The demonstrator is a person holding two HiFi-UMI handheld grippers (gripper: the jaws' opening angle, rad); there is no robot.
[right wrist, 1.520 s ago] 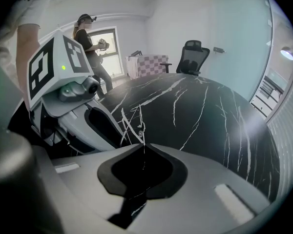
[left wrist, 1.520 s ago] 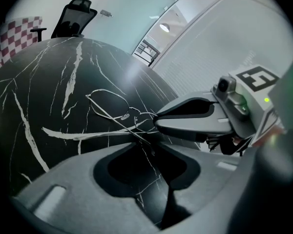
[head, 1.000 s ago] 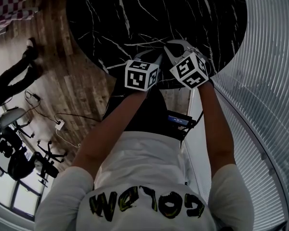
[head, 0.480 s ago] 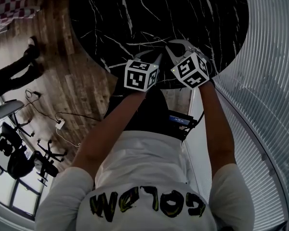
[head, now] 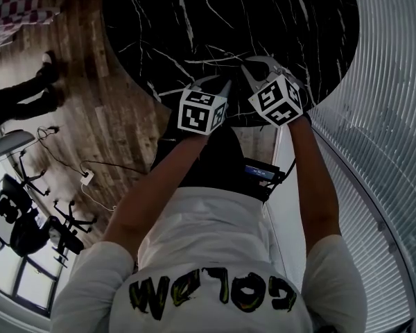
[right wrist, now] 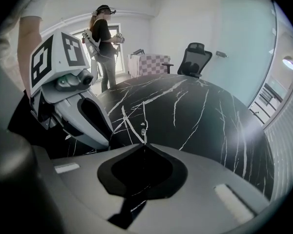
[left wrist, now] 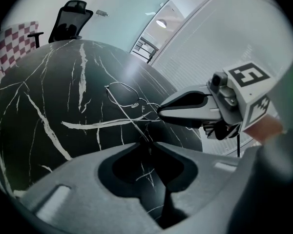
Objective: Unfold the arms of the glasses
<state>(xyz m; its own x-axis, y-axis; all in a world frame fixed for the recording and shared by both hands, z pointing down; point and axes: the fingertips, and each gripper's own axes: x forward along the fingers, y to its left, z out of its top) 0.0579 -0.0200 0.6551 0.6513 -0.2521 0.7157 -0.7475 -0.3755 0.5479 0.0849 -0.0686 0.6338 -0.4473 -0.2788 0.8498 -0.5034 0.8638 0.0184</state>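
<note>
- The left gripper (left wrist: 149,144) has its jaws drawn narrow. They have just been closing, and their tips seem to pinch a thin arm of the glasses (left wrist: 123,92), though the wire is too fine to be sure of the press.
- That arm runs from the tips up to a round wire-rimmed lens, which sits over the table (head: 229,19) just inside its near edge.
- The right gripper (right wrist: 144,146) has its jaws together, the tips nipped on another thin wire part of the glasses. A small hinge shows just above those tips.
- Both grippers point down at the table's near edge, close beside each other. Their marker cubes hang off the table on the holder's side.
- In the left gripper view the right gripper's pale fingers (left wrist: 185,108) reach in just beside the lens, above the table's edge.
- The table is round and black with white veins, and bare apart from the glasses.
- A black chair (left wrist: 71,18) stands at the table's far side, with a checked cloth (left wrist: 14,43) next to it.
- A person (right wrist: 105,38) stands beyond the table's far side, well apart from it.
- A wood floor (head: 90,116) lies to the table's left in the head view, with cables on it.
- A ribbed wall (head: 381,116) curves along the table's right.
</note>
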